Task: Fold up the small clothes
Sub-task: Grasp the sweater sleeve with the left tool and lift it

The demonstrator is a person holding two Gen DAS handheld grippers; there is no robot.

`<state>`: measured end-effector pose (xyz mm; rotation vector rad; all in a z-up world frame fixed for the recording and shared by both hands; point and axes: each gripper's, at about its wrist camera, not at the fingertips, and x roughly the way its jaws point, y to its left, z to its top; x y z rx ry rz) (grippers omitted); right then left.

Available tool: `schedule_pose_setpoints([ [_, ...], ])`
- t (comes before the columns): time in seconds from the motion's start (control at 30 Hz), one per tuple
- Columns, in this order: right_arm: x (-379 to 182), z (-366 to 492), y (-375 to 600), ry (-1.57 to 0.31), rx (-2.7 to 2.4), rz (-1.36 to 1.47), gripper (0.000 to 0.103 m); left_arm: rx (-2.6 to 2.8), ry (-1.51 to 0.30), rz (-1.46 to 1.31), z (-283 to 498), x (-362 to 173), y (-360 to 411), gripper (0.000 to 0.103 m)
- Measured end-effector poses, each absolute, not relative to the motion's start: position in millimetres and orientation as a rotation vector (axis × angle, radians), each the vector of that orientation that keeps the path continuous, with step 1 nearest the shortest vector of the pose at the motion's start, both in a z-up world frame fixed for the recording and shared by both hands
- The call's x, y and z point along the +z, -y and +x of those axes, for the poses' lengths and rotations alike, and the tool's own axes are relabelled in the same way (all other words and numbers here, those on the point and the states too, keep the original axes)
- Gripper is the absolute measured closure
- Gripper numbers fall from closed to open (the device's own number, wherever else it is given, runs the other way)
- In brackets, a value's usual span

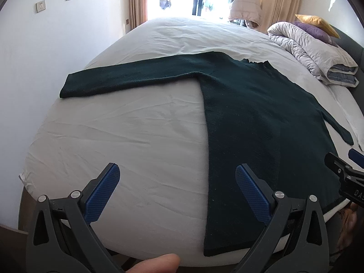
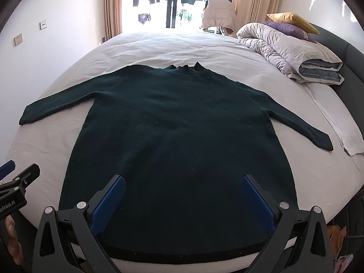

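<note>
A: Nearest first. Grippers?

B: Left gripper point(image 1: 177, 177), blue pads spread wide, holding nothing, above bare white bedsheet point(image 1: 127, 136) beside the hem's left corner. Right gripper point(image 2: 183, 190) likewise spread and empty, over the lower body of the garment.

A: The garment?

B: Dark green long-sleeved knit sweater point(image 2: 182, 132), flat on the bed, hem at the near edge, collar pointing away. Both sleeves spread outward, angled toward the near edge. Surface smooth, faint lint specks.

A: Beyond?

B: Rolled grey quilt point(image 2: 286, 50) far right, purple and yellow pillows behind it.
</note>
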<state>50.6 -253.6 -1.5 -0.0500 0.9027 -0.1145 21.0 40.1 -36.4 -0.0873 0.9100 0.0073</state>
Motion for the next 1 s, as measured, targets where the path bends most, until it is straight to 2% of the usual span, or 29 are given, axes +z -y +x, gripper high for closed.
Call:
schedule_pose_setpoints([
  [0.33,-7.5,110.2,239.3,-0.850,0.068,0.035,0.000,-0.120,-0.867,-0.446,77.6,-56.4,-130.3,0.000],
  [0.4,-12.8,125.5,235.1,-0.835,0.124,0.076,0.003,-0.115,-0.877,-0.496,98.0,-63.1,-153.4,0.000],
  [0.57,-29.4,163.5,227.6,-0.842,0.220,0.168,0.015,-0.088,-0.754,-0.928,137.3,-92.2,-253.9,0.000],
  [0.7,-40.7,175.2,221.1,-0.841,0.257,0.191,0.015,-0.001,-0.635,-1.163,150.7,-116.5,-320.3,0.000],
  [0.83,-56.7,183.7,219.9,-0.873,0.261,0.228,0.015,0.043,-0.640,-1.167,173.7,-116.1,-334.4,0.000],
  [1.0,-67.4,187.4,217.5,-0.885,0.263,0.251,0.023,0.060,-0.625,-1.226,206.1,-118.1,-346.3,0.001],
])
